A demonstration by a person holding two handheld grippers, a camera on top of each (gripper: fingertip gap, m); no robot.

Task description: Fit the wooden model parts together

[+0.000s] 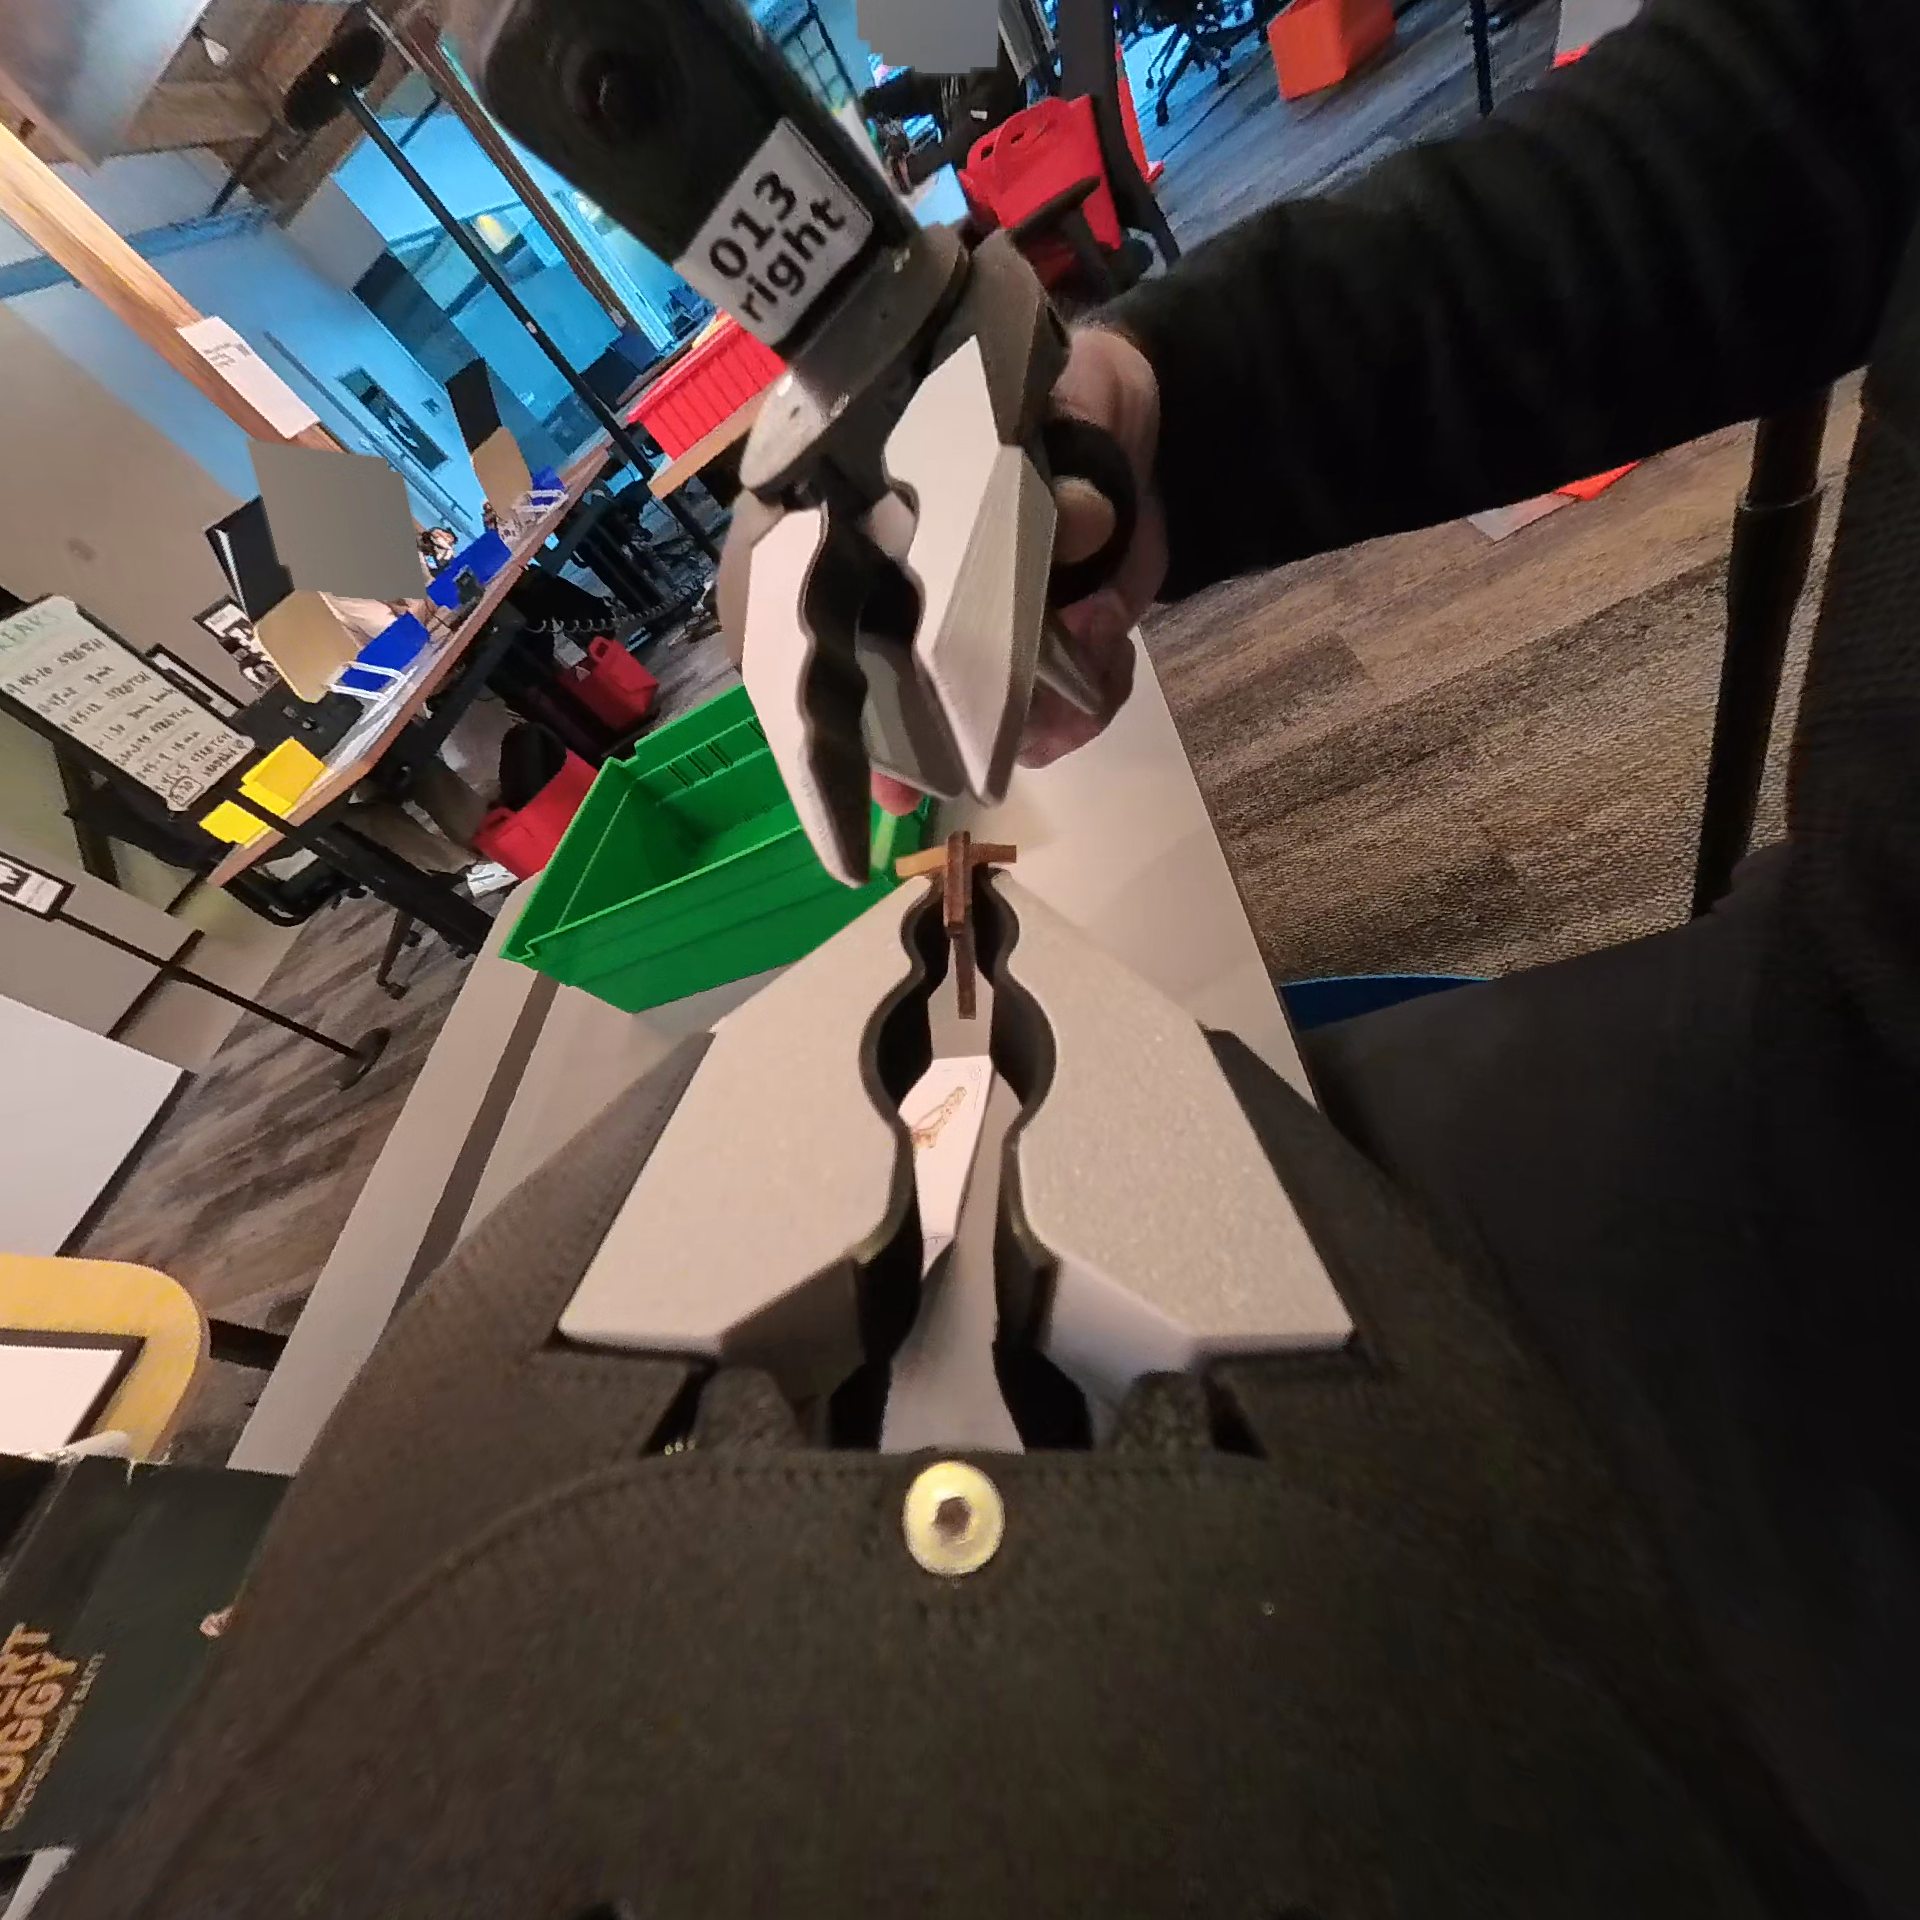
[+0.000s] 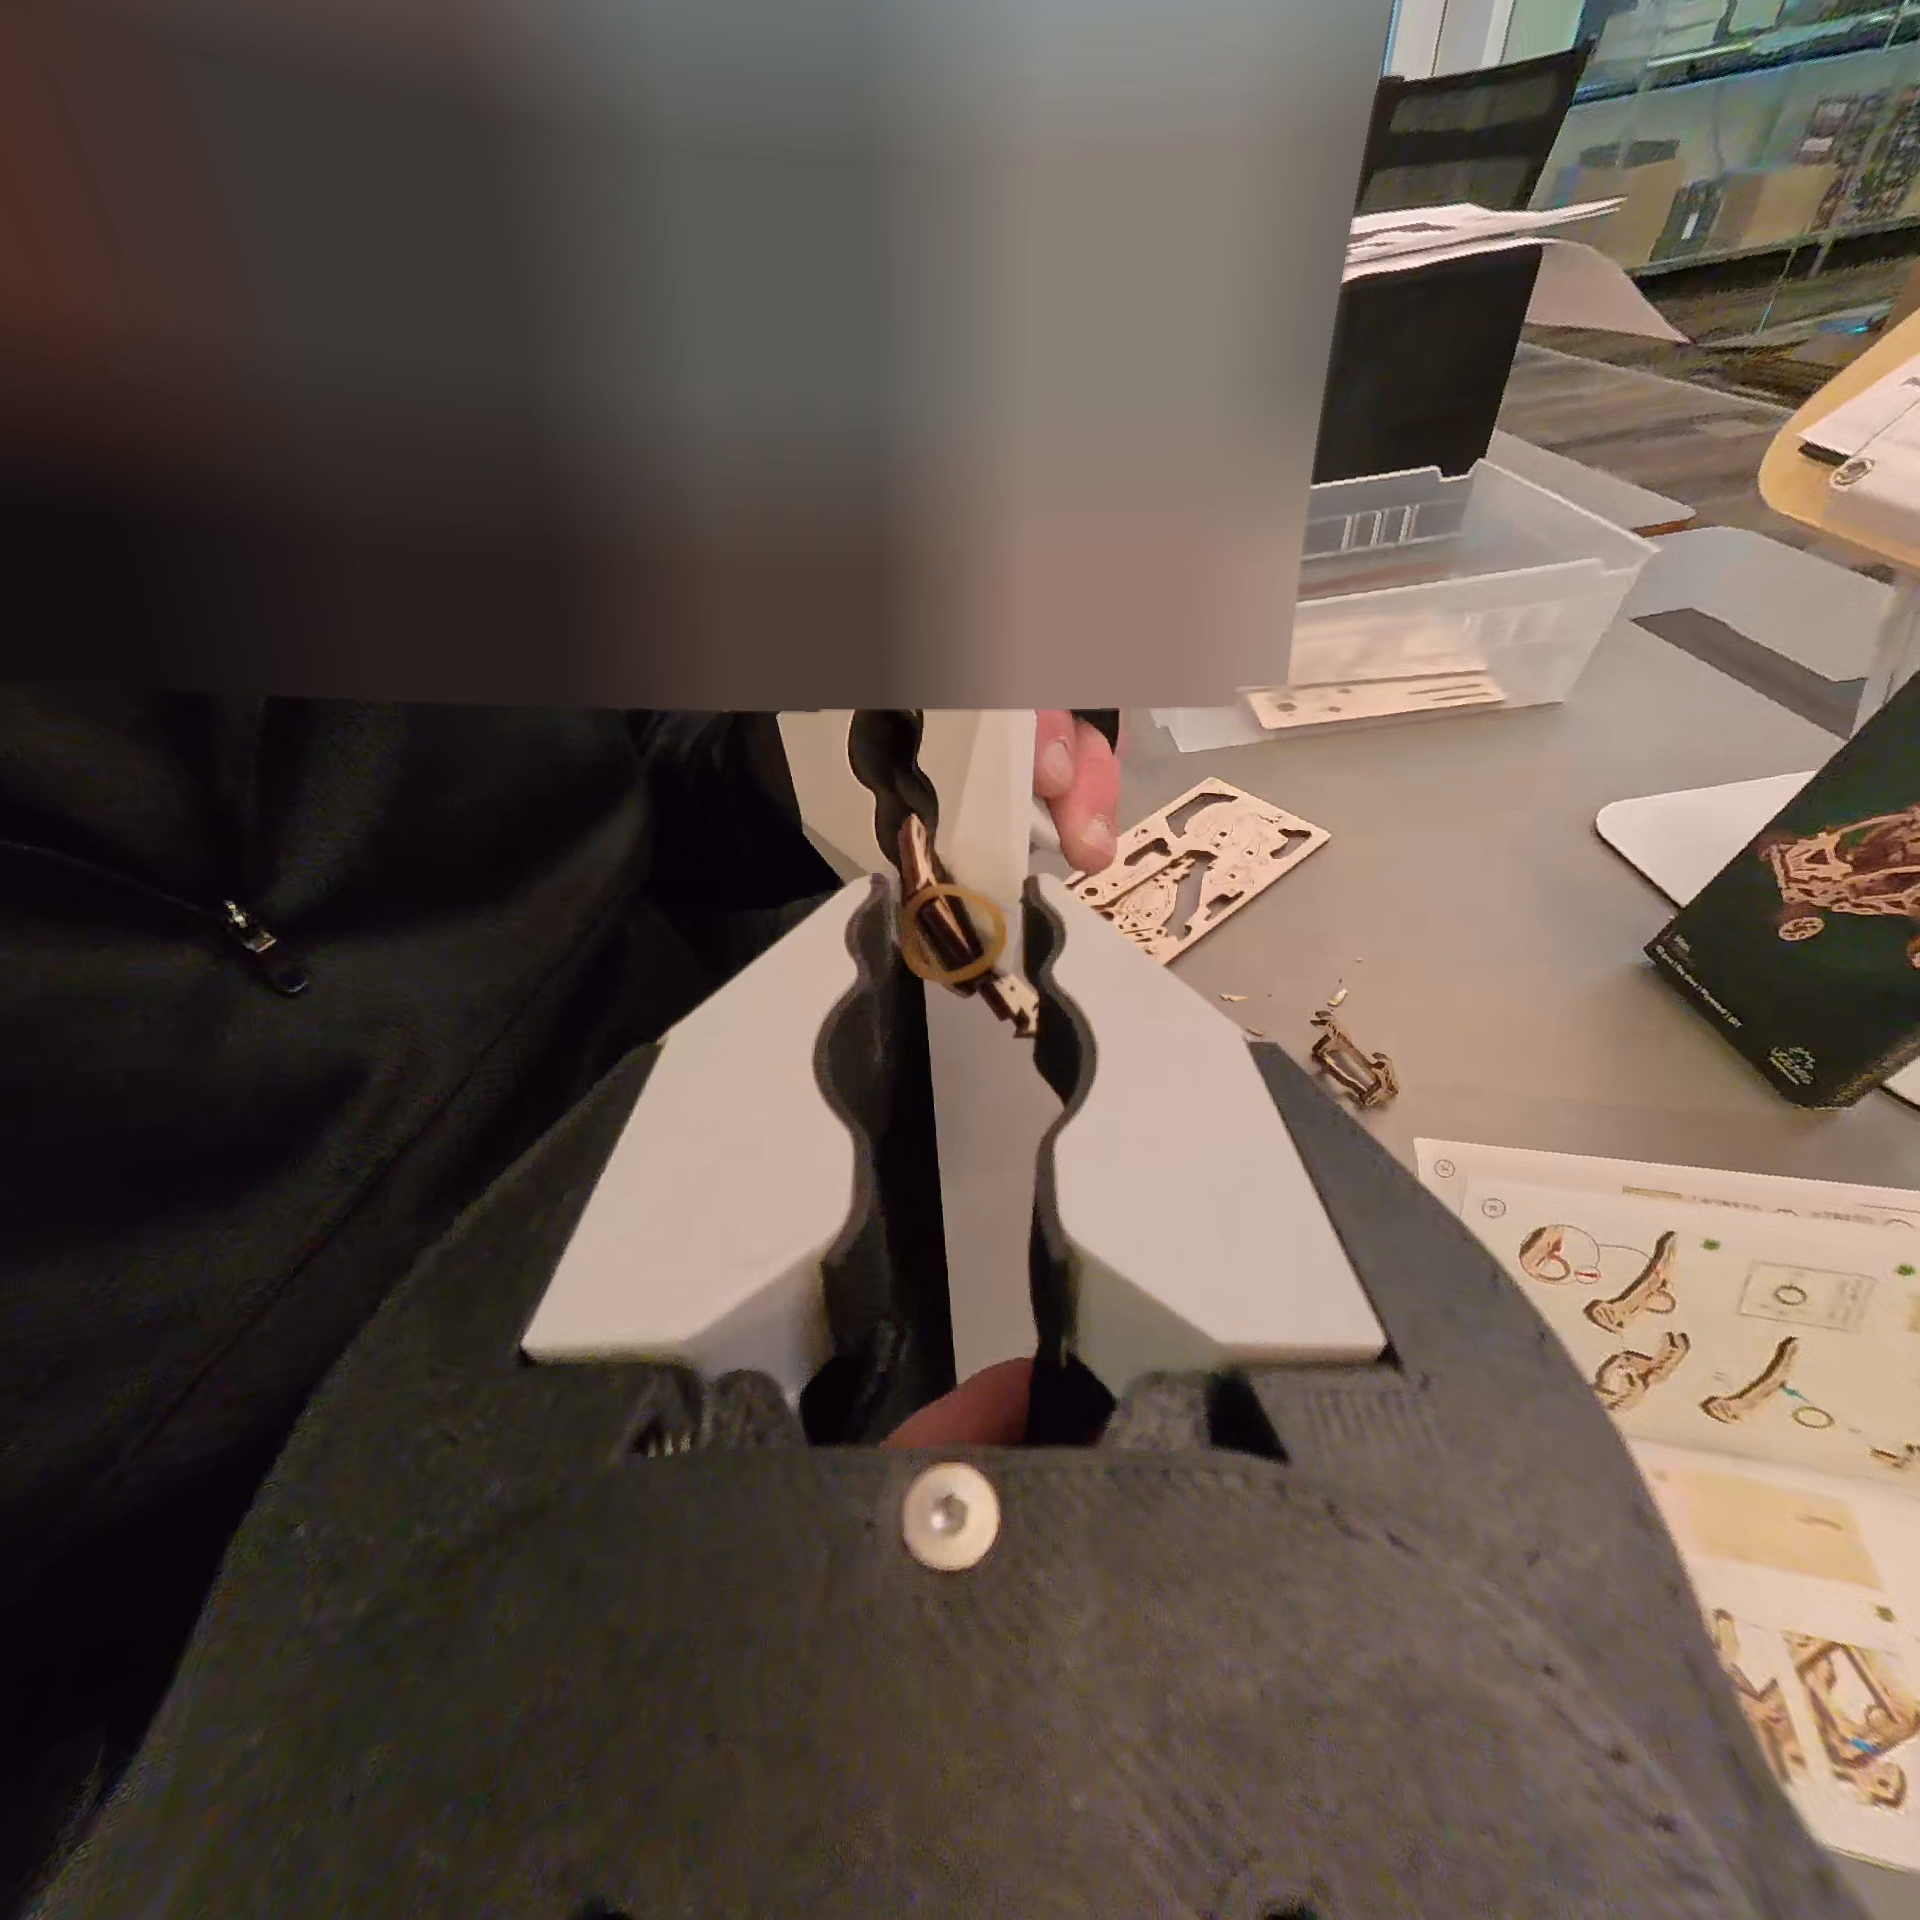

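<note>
Wooden strut point(image 1: 962, 925), flat and ringed, pinched in left hand-held gripper point(image 1: 961, 883); right hand-held gripper point(image 2: 956, 914) narrowly parted

The wooden part point(image 1: 961, 914) sits pinched between the left gripper point(image 1: 961, 883) tips, with the right gripper point(image 1: 914, 831) just above it, jaws apart. Behind them a bin point(image 1: 665, 894) rests on the table point(image 1: 1174, 831); the instruction sheet point(image 2: 1704, 1299) lies right.

Mottled grey-brown carpet floor point(image 1: 1455, 727) spreads beneath long wooden-topped desks on black legs point(image 1: 416, 665); blue-lit glass walls point(image 1: 436, 239) stand behind, and a black mesh office chair point(image 2: 1455, 156) farther off.
</note>
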